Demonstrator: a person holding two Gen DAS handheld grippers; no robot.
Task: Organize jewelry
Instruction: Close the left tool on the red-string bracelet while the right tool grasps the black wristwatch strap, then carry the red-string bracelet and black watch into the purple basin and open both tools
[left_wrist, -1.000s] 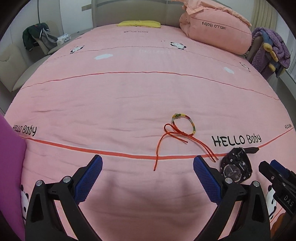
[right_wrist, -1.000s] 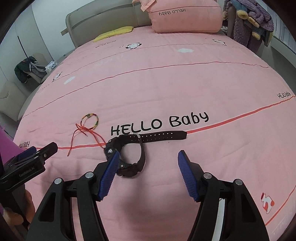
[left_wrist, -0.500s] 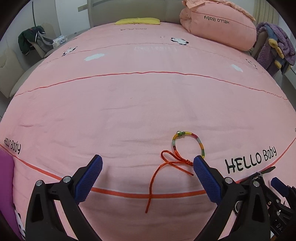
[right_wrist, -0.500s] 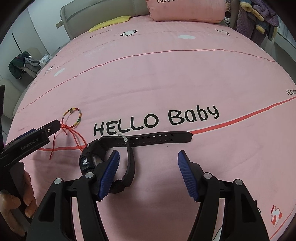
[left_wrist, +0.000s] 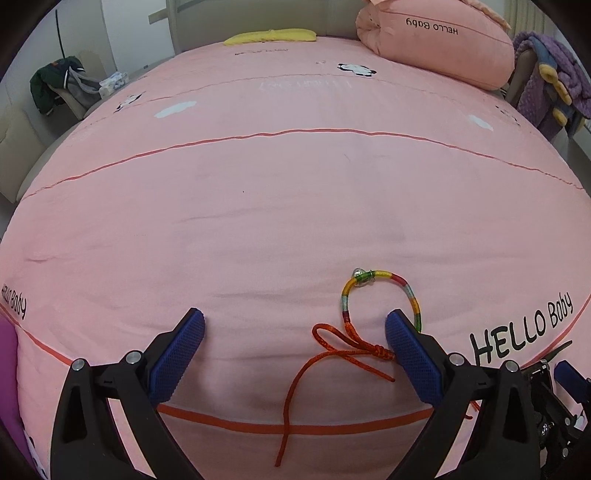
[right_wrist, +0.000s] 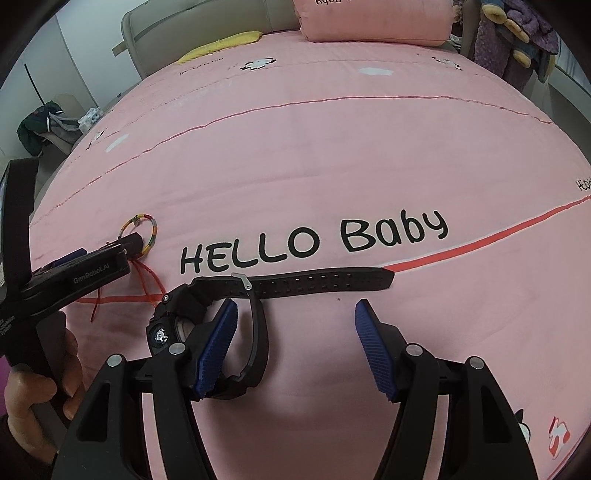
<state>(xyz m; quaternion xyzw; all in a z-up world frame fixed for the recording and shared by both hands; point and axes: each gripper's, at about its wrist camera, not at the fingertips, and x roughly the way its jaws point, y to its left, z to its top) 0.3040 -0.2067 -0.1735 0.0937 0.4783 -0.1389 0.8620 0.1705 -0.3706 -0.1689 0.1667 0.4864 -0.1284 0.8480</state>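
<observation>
— Pink quilt (left_wrist: 258, 221) all the way across, red stripes and "HELLO Baby" printed on it. What's on it?

— Two pieces. A bracelet (left_wrist: 380, 295), a small loop wound in yellow, green, red and pale thread, with red cord tails knotted below it and trailing toward the camera over the red stripe. And a black watch (right_wrist: 207, 306) just beside it, to the right.

— Where's the left gripper (left_wrist: 295, 350)?

— Low over the quilt, jaws wide apart, nothing between the pads. Its right fingertip (left_wrist: 410, 347) sits at the loop's lower right edge, next to the knot; the cord bow lies in the gap. From the right wrist view the same fingertip covers part of the loop (right_wrist: 142, 230). I can't tell if it's touching.

— And the right gripper (right_wrist: 295, 347)?

— Also spread open, holding nothing. The watch case lies on its side by the left pad (right_wrist: 218, 343), and the buckle strap curls up in a hoop right in front of that pad. The long holed strap runs flat to the right, under the lettering, beyond both fingertips.

— Anything else in view?

— A pink bolster (left_wrist: 436, 40) and a yellow pillow (left_wrist: 271, 36) at the far end, purple bedding (left_wrist: 546, 92) off to the right, dark clothes (left_wrist: 55, 85) on a chair at left.
</observation>
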